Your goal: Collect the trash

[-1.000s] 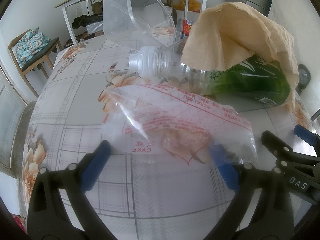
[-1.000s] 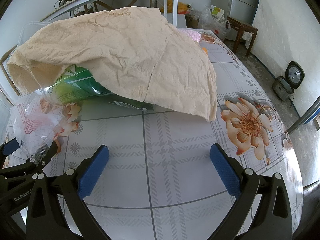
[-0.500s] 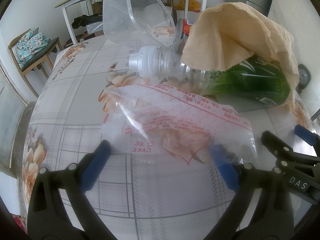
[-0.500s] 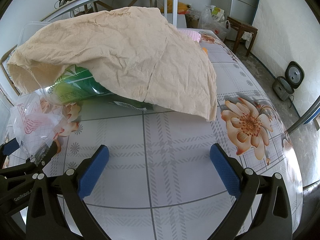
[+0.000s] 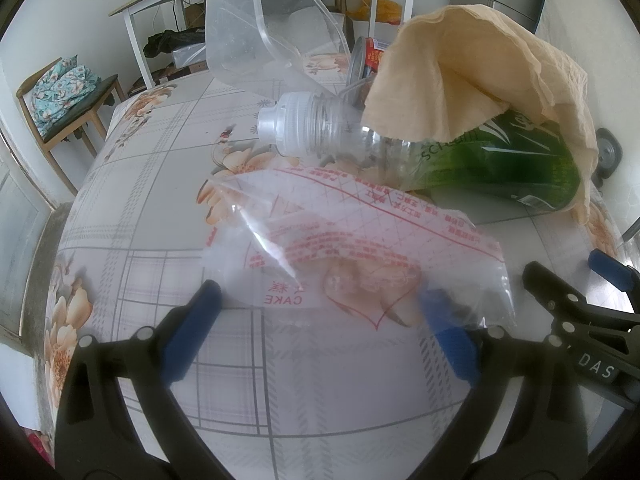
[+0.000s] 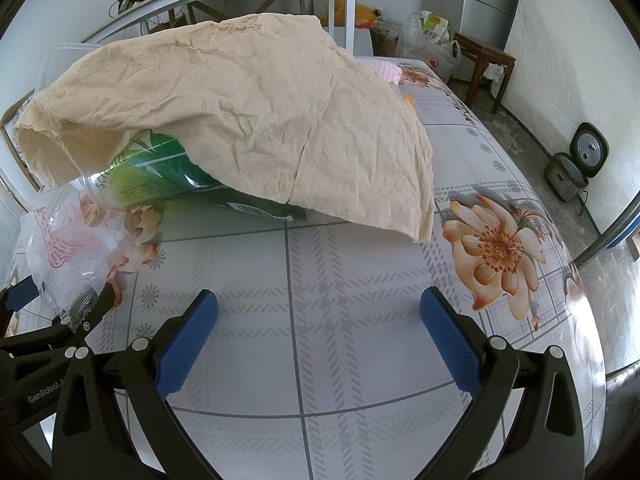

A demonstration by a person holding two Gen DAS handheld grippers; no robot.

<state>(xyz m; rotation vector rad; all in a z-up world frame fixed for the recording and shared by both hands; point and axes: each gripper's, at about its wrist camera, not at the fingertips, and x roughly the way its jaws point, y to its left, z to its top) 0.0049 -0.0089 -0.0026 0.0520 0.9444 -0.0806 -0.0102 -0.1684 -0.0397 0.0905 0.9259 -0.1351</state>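
Note:
A clear cake wrapper with red print lies on the flowered tablecloth. My left gripper is open around its near edge, the right finger under the plastic. Behind it lies a green-labelled plastic bottle with a beige paper napkin draped over it. In the right wrist view the napkin covers the bottle, and the wrapper sits at far left. My right gripper is open and empty over bare cloth, in front of the napkin.
A clear plastic tub stands tilted behind the bottle, with a red-labelled can beside it. A chair stands off the table's far left. A wooden stool and a rice cooker stand on the floor at right.

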